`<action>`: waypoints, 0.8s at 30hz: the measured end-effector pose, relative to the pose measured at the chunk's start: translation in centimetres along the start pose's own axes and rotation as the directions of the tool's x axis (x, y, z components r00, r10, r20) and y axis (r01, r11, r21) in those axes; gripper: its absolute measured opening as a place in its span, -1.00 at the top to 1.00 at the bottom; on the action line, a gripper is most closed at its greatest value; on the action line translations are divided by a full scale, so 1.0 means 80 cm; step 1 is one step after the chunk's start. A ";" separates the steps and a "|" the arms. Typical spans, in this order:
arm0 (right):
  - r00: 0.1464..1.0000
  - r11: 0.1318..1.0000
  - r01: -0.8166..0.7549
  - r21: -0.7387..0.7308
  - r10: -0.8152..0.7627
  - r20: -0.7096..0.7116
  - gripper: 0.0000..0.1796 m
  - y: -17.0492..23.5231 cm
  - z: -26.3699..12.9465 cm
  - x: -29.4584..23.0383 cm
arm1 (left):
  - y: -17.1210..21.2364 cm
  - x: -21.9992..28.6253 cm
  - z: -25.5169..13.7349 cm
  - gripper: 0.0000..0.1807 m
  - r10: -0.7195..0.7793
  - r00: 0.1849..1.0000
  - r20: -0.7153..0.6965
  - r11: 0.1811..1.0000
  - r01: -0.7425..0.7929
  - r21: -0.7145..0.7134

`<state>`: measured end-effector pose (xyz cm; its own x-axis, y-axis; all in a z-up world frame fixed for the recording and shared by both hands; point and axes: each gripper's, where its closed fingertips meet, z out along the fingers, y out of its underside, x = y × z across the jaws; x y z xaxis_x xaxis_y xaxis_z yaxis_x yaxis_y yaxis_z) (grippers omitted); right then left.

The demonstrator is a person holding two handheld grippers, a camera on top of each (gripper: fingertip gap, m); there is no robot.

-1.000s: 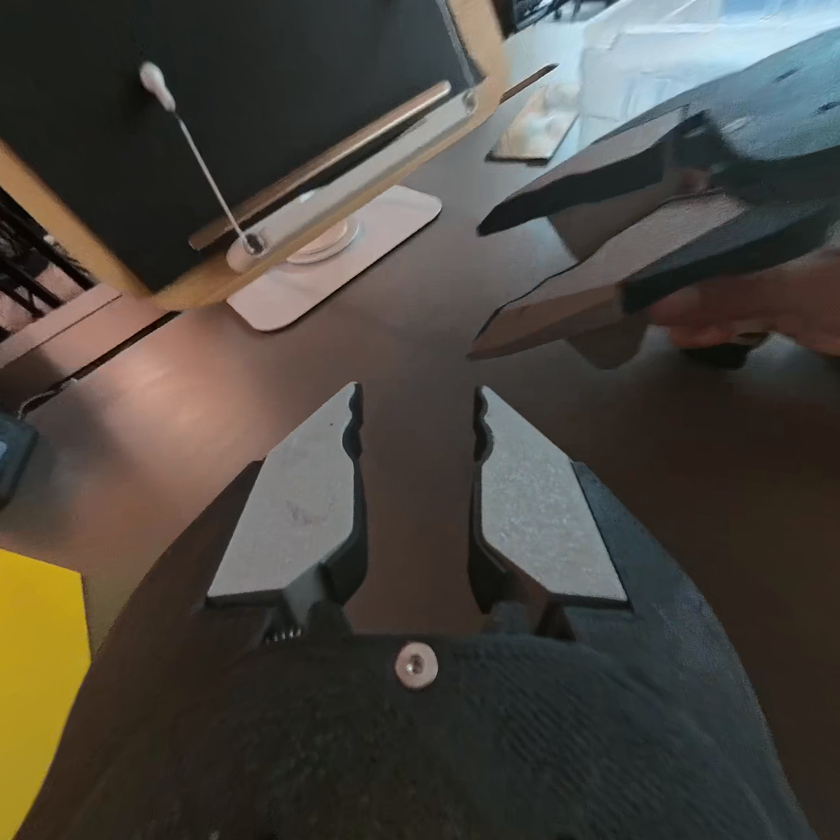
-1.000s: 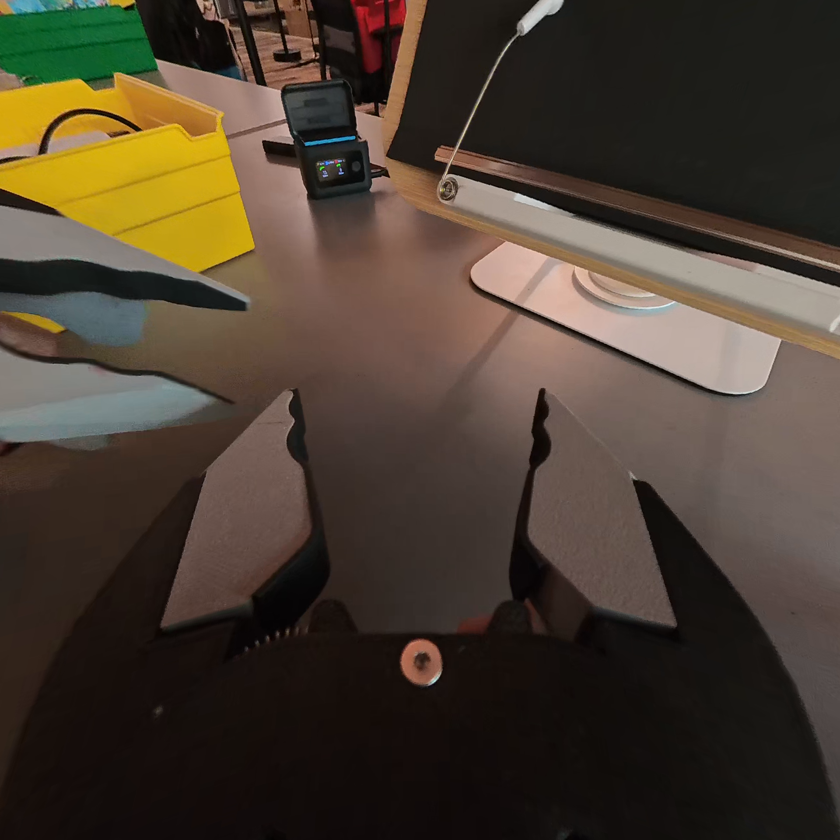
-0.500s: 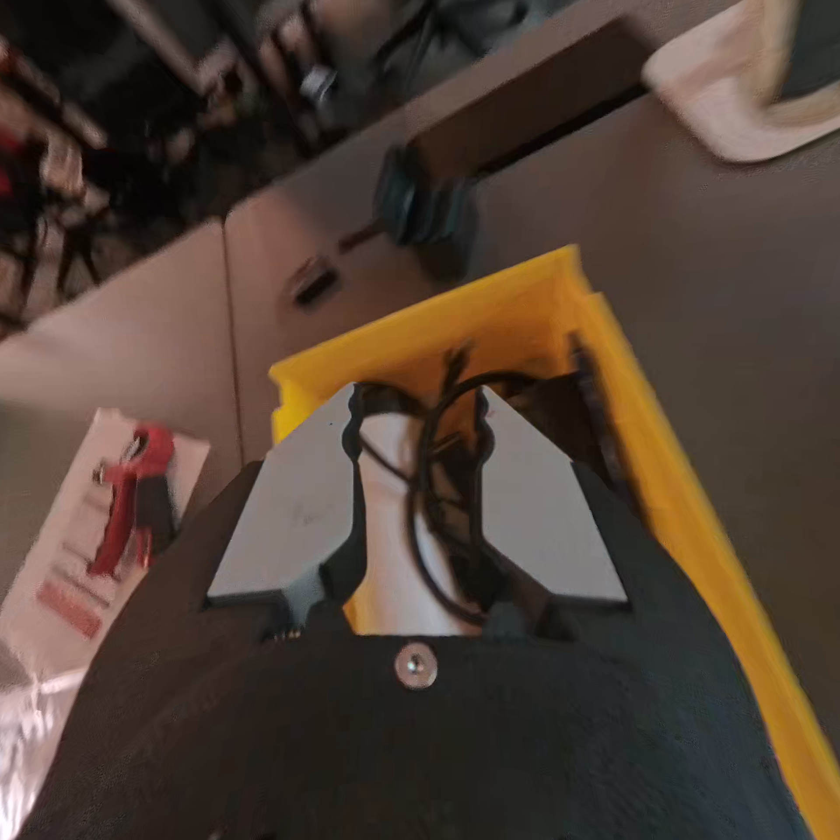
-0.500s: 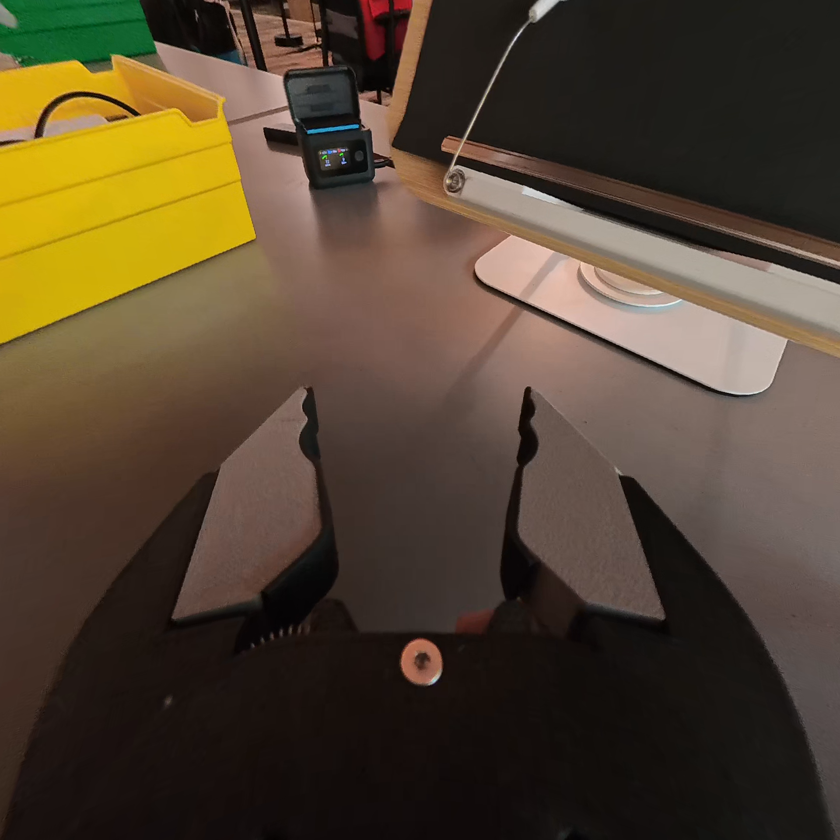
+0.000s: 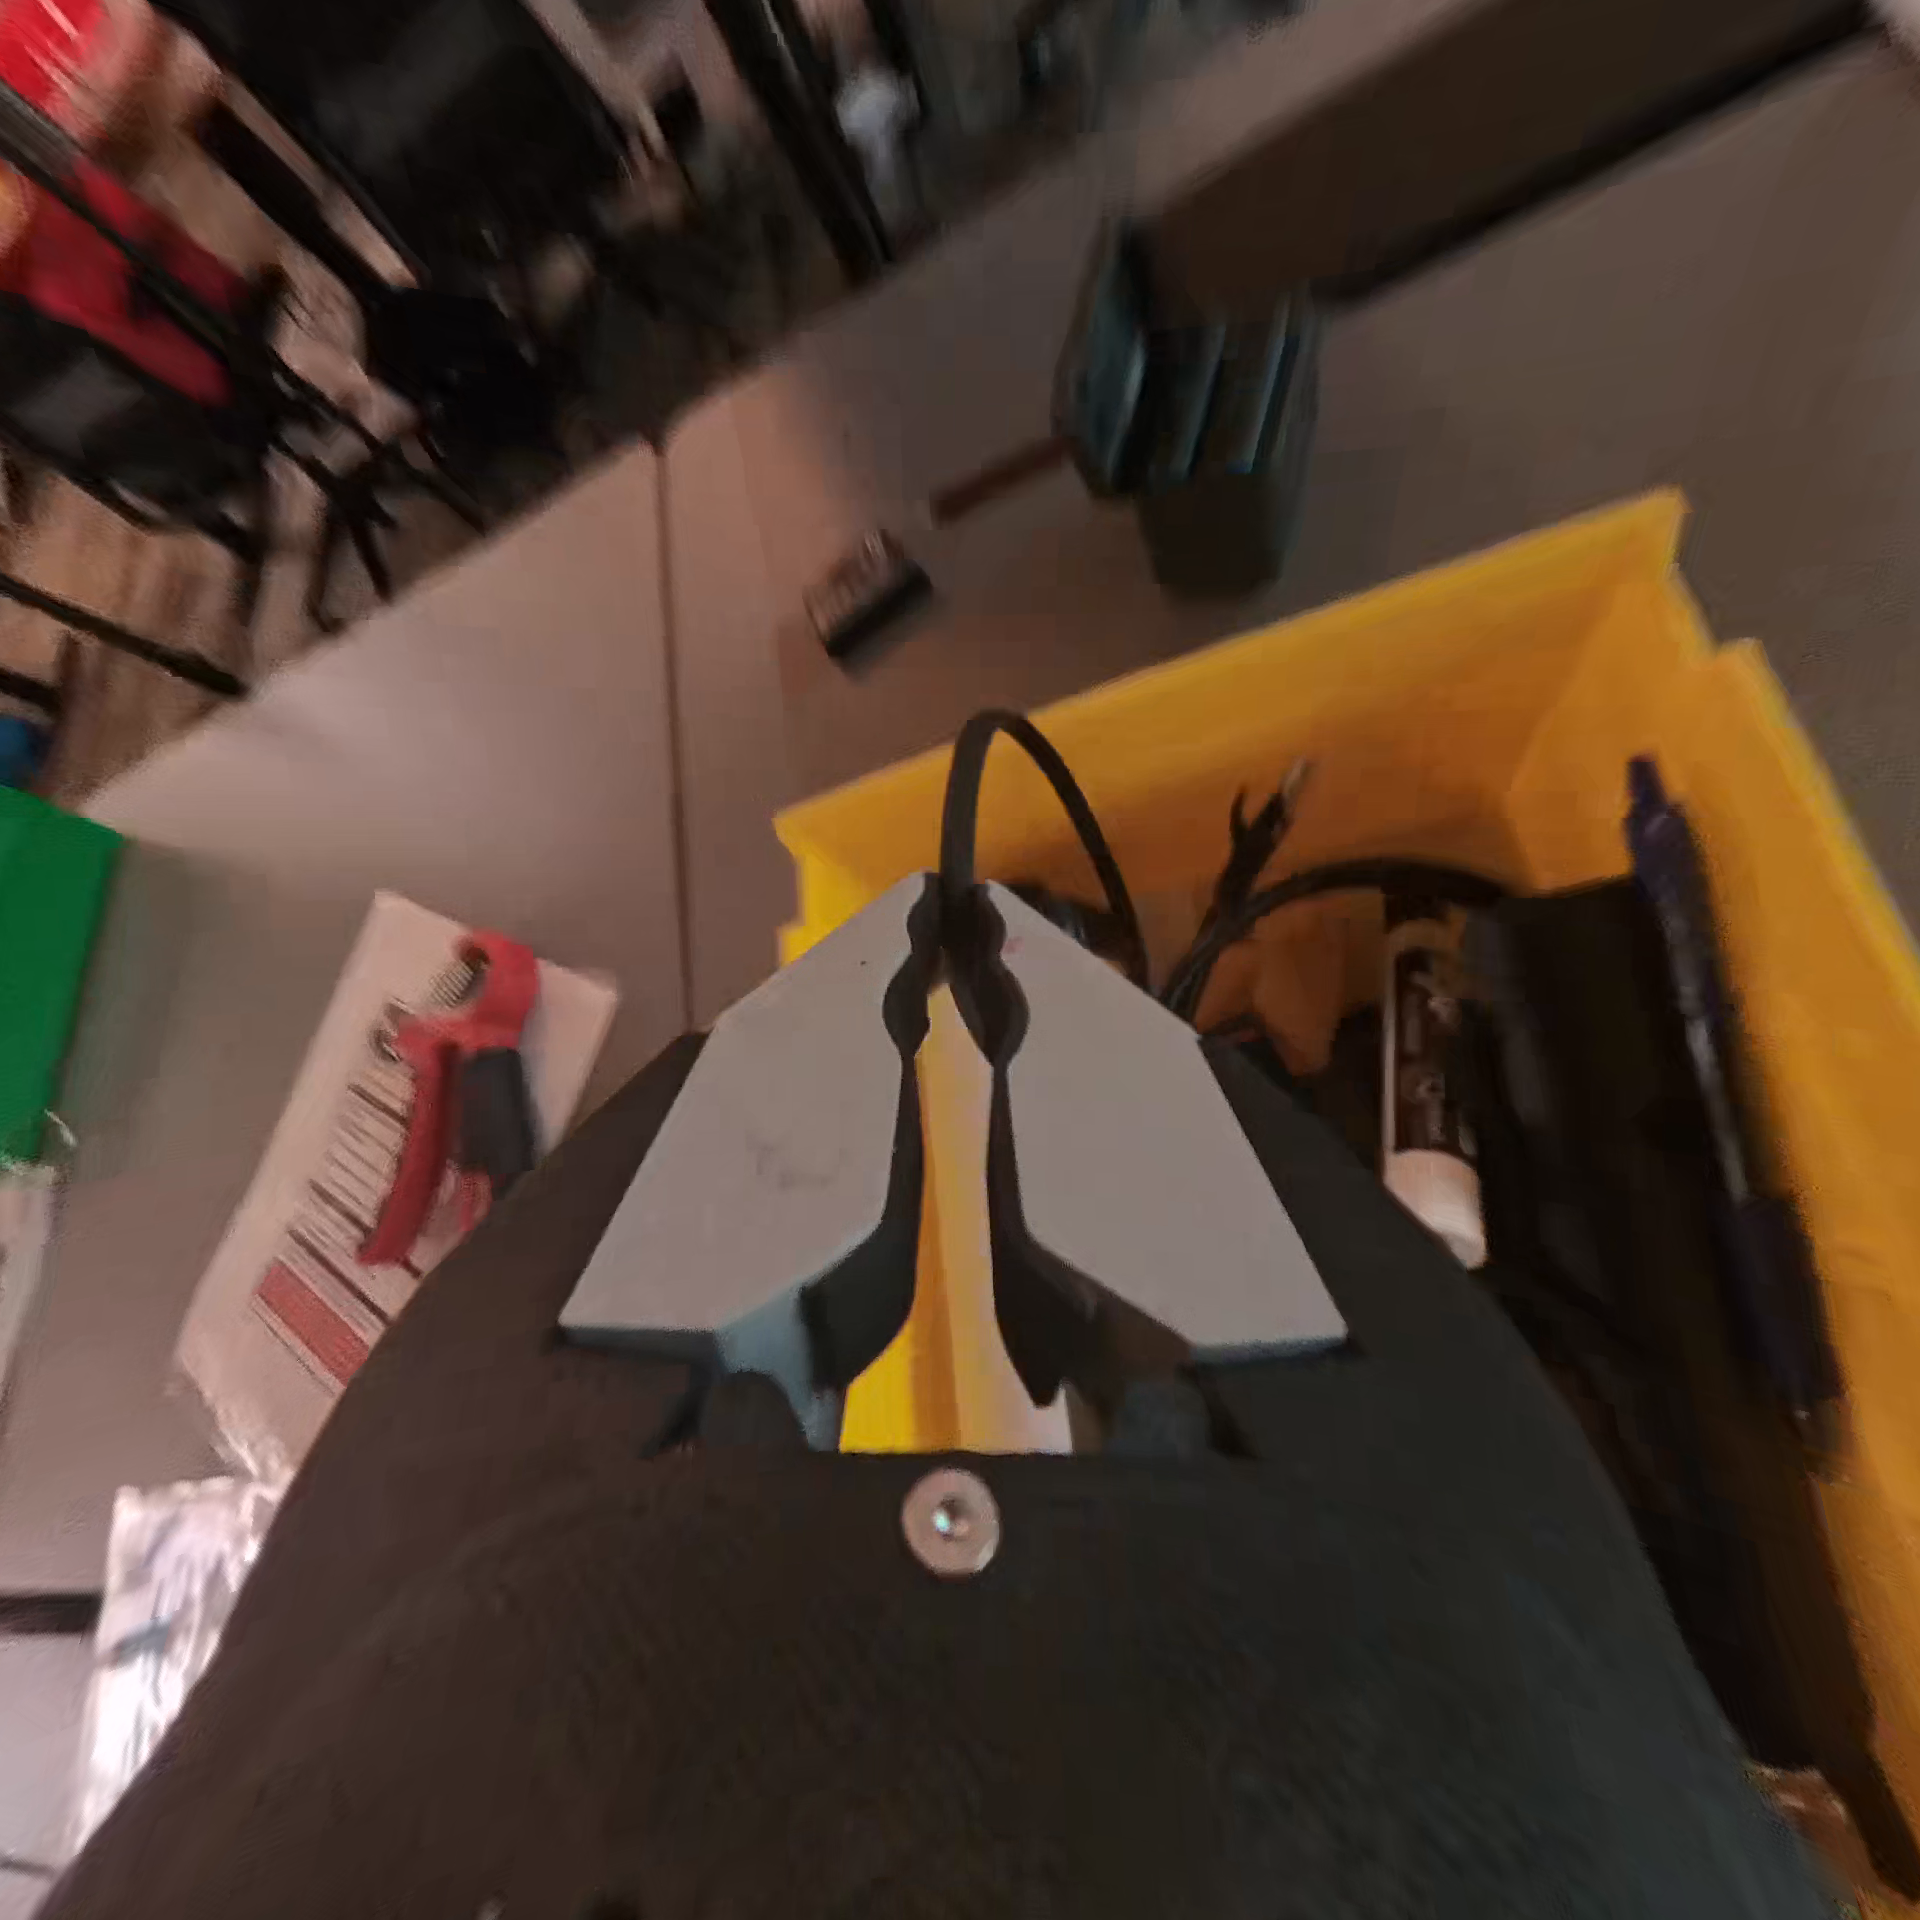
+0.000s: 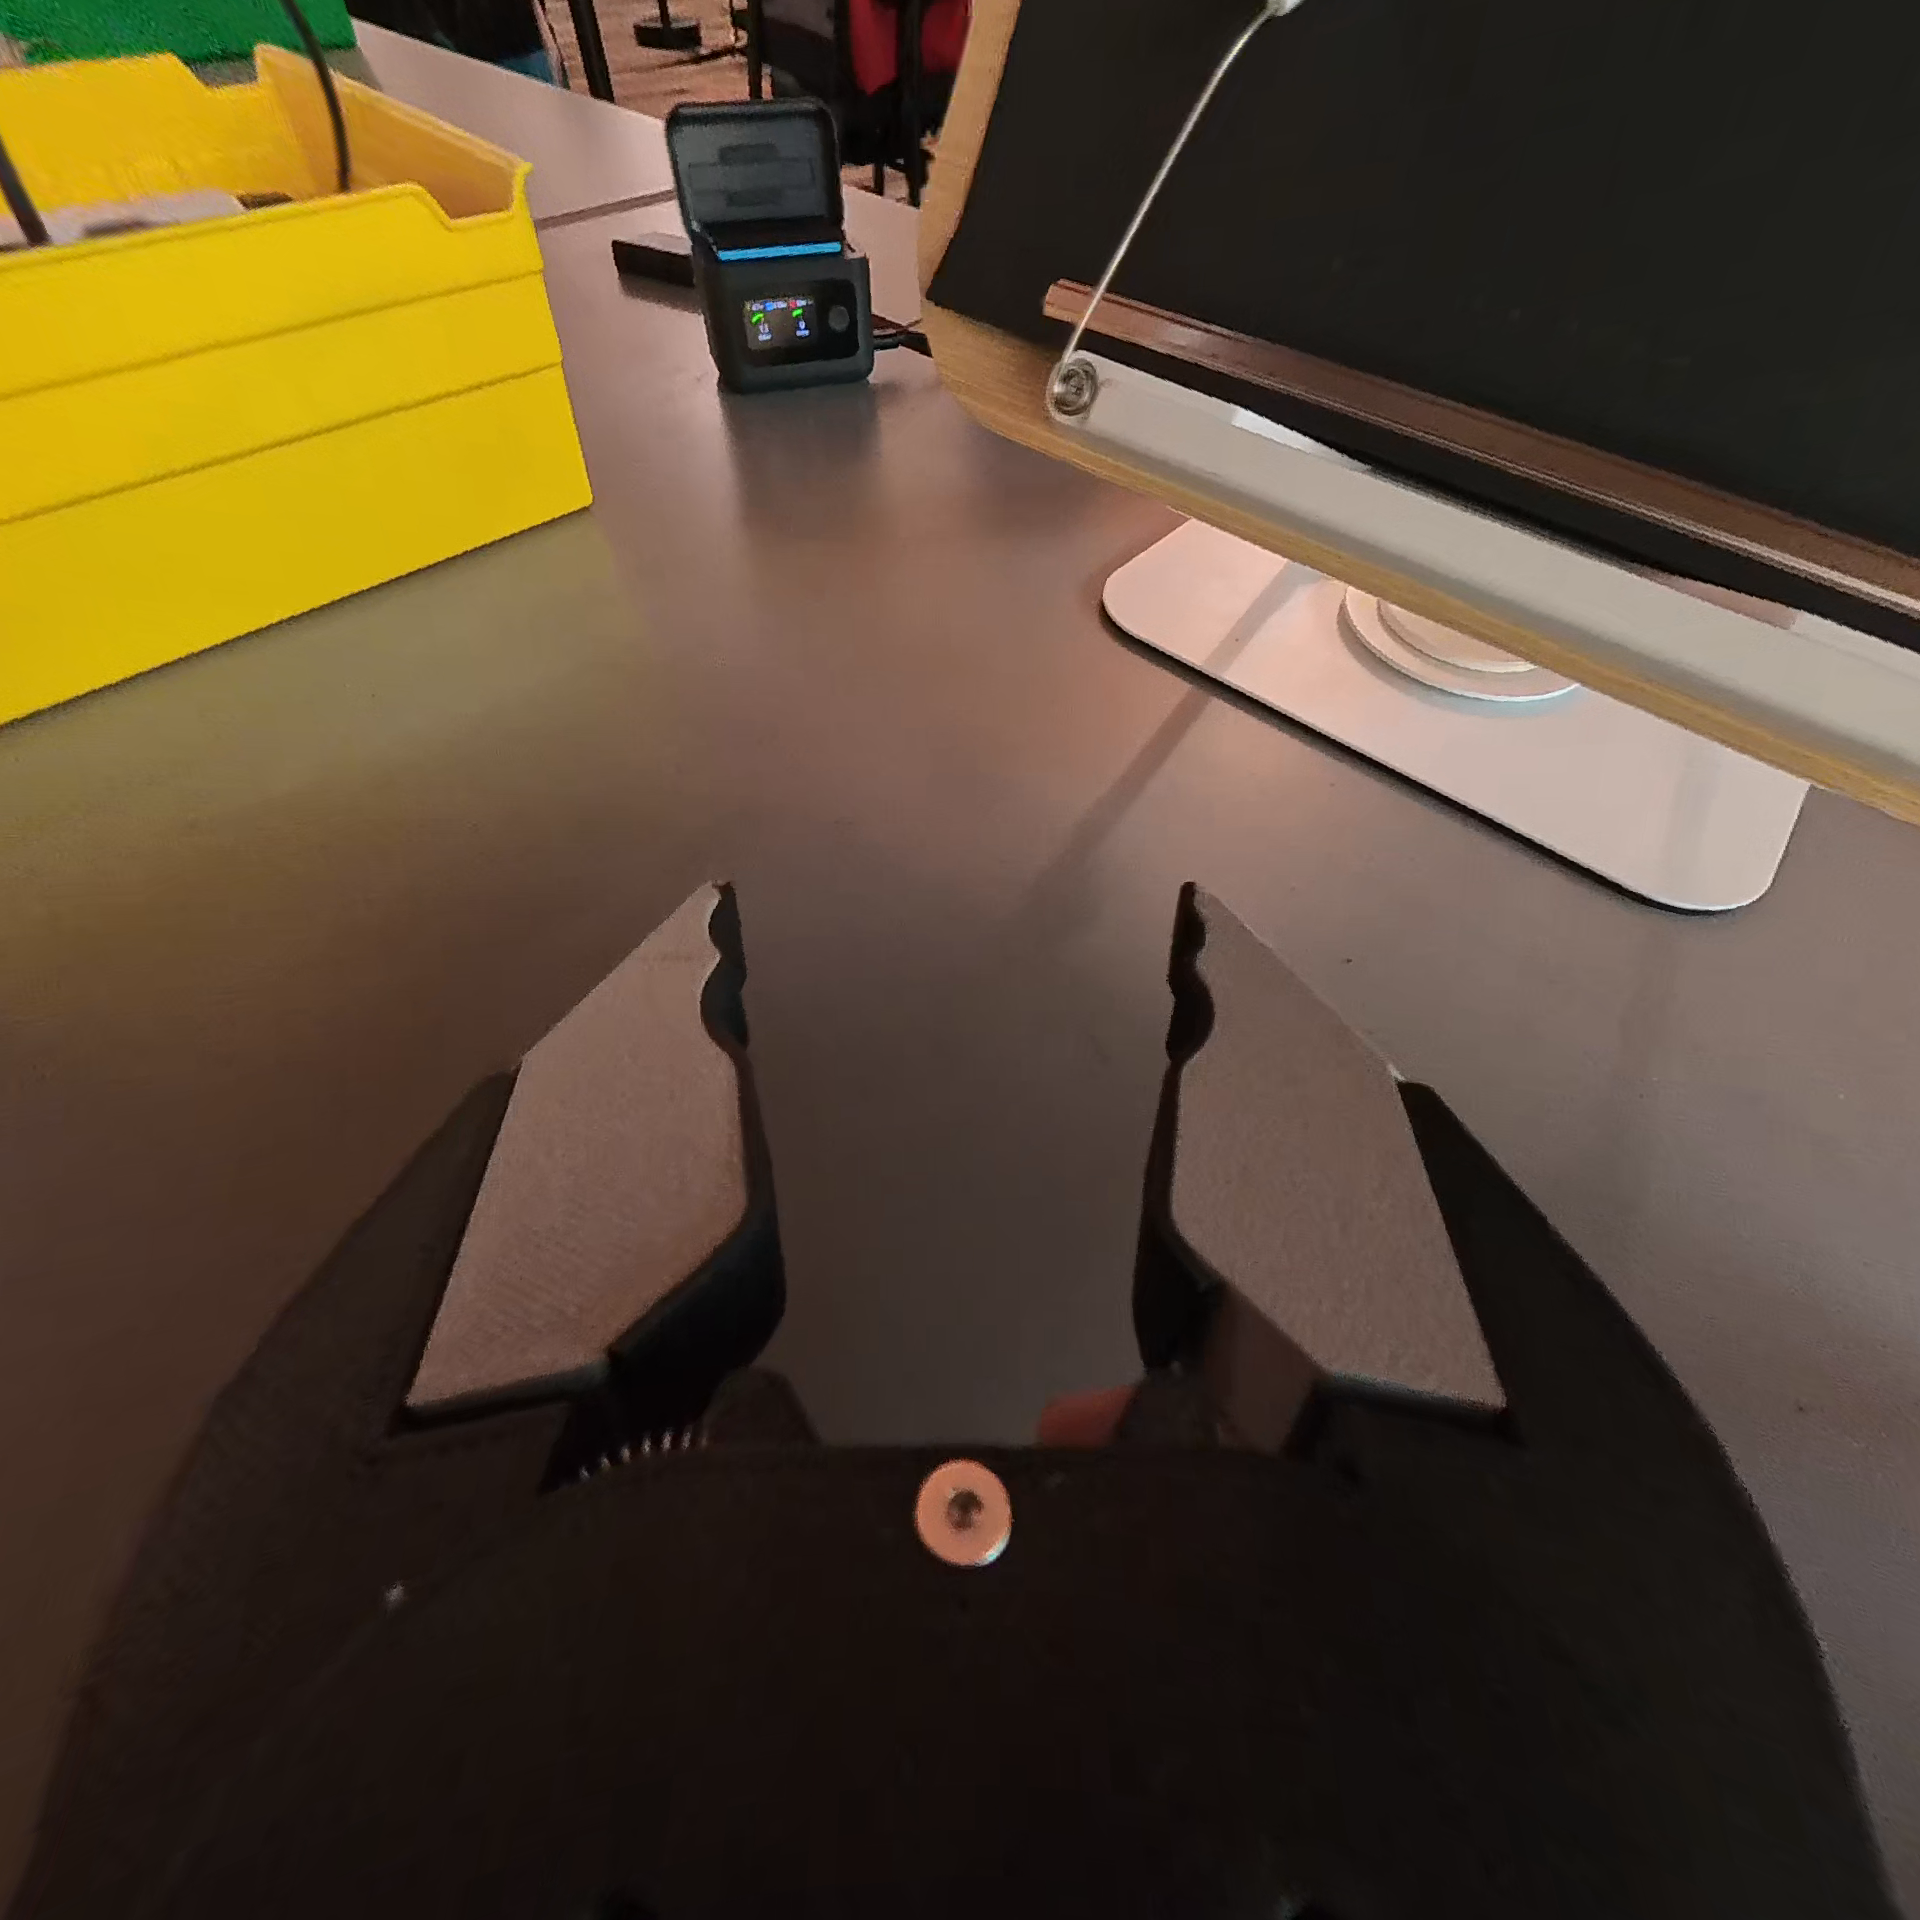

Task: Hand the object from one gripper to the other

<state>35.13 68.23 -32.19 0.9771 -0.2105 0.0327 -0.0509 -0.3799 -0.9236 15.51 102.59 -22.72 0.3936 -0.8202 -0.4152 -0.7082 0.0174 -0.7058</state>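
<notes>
Left tool (image 5: 958, 914) clenched on black cable (image 5: 1049, 790) above yellow bin (image 5: 1351, 665). Right tool (image 6: 956, 914) released, held over tabletop (image 6: 831, 727).

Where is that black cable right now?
In the left wrist view, the black cable is pinched at the tips of the left tool, looping up over the yellow bin that holds the marker and pen.

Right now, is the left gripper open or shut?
Shut. The left gripper has its jaws closed on a loop of the black cable above the yellow bin; only a narrow gap remains behind the tips.
</notes>
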 end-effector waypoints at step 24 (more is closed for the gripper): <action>0.994 0.987 -0.008 0.160 -0.010 0.107 0.13 -0.035 -0.024 -0.019 | -0.321 -0.032 -0.387 0.99 -0.027 0.968 0.250 0.606 -0.184 0.774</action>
<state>33.41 67.87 -28.94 0.9940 -0.1090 0.0005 -0.0247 -0.2296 -0.9730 14.54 86.52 14.21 0.5464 -0.6511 -0.5267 -0.0473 0.6039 -0.7956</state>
